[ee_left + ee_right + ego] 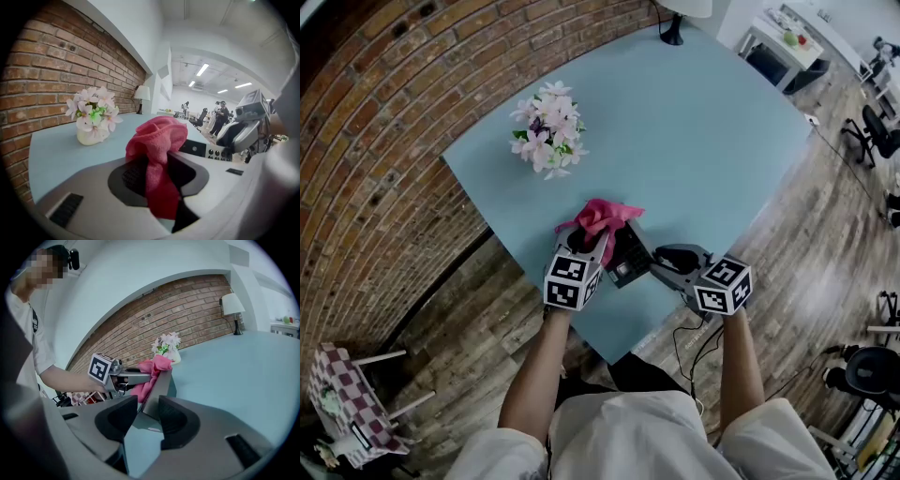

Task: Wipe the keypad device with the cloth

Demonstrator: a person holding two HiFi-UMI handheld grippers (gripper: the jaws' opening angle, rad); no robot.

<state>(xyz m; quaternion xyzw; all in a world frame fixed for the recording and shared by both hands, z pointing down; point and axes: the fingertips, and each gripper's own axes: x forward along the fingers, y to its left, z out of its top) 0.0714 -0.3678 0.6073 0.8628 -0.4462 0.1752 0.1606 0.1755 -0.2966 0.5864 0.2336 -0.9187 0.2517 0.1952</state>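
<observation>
A pink cloth (602,218) is bunched in my left gripper (586,242), which is shut on it near the table's front corner. In the left gripper view the cloth (157,154) fills the space between the jaws. The dark keypad device (630,255) lies just right of the cloth, tilted up off the table. My right gripper (661,265) is shut on the near edge of the keypad device (154,392). The cloth (151,376) rests against the device's far end. Buttons of the keypad device (211,151) show in the left gripper view.
A white vase of pink flowers (548,131) stands toward the back left of the light blue table (712,141). A lamp base (673,33) sits at the far corner. The brick wall (375,141) runs along the left. The table's front edge lies close under both grippers.
</observation>
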